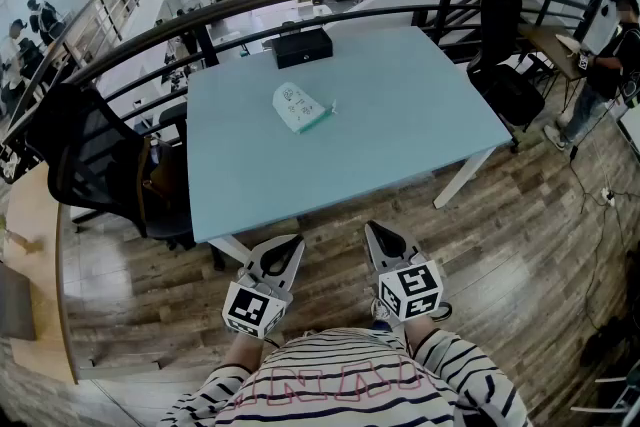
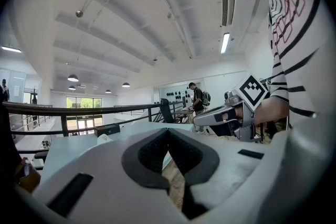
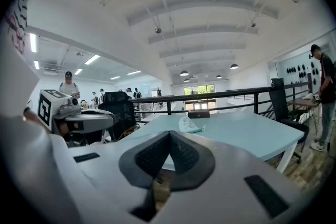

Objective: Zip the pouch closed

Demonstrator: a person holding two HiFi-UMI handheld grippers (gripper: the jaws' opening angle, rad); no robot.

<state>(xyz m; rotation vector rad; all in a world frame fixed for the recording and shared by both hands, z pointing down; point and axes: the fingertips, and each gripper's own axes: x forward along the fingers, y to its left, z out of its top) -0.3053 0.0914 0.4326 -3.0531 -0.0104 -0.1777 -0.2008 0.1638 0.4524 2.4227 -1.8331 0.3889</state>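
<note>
A small white pouch (image 1: pixel 298 106) with a green zip edge lies flat near the middle of the pale blue table (image 1: pixel 400 135); it also shows far off in the right gripper view as the pouch (image 3: pixel 189 125). Both grippers are held close to my body, off the table's near edge and well short of the pouch. My left gripper (image 1: pixel 291 243) is shut with nothing in it, its jaws meeting at the tip (image 2: pixel 168 131). My right gripper (image 1: pixel 376 230) is shut and empty too, jaws together (image 3: pixel 169 135).
A black box (image 1: pixel 303 46) sits at the table's far edge by a dark railing (image 1: pixel 300 0). A black office chair (image 1: pixel 95 165) stands left of the table, another chair (image 1: pixel 505 65) at the right. A person (image 1: pixel 605 65) stands far right. Wooden floor lies below me.
</note>
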